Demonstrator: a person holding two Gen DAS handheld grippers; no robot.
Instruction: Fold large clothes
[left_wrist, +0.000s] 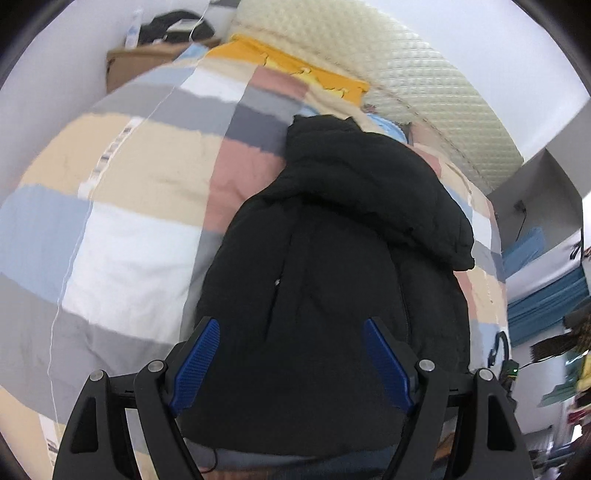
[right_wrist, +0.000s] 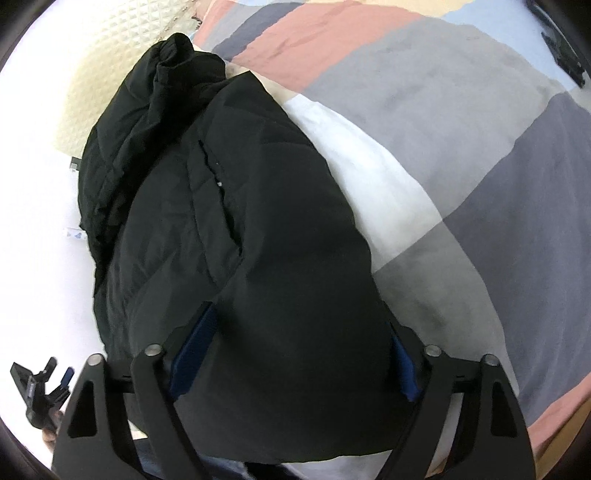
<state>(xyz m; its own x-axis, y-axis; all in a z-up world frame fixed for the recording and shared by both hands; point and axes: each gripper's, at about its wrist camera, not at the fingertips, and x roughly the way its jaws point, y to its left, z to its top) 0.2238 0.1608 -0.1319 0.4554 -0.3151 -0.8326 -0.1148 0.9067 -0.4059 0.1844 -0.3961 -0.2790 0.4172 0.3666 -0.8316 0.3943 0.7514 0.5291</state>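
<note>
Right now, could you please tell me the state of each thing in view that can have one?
Black jacket: lying partly folded and bunched on the bed, zipper side up.
Patchwork duvet: spread flat under the jacket.
Left hand-held gripper: open, above the jacket's near end.
Right hand-held gripper: open, low over the jacket's near end; contact unclear.

A: Bright and even on both views? Hard shadows anywhere?

B: Bright, diffuse, soft. Washed out to white along the left rim of the right wrist view. Black jacket (left_wrist: 332, 258) nearly detail-free, folds lost in the dark.

A: Sharp?

B: Slightly smeared toward the bed's far edge. Strongly bowed, with dark vignetted corners.
</note>
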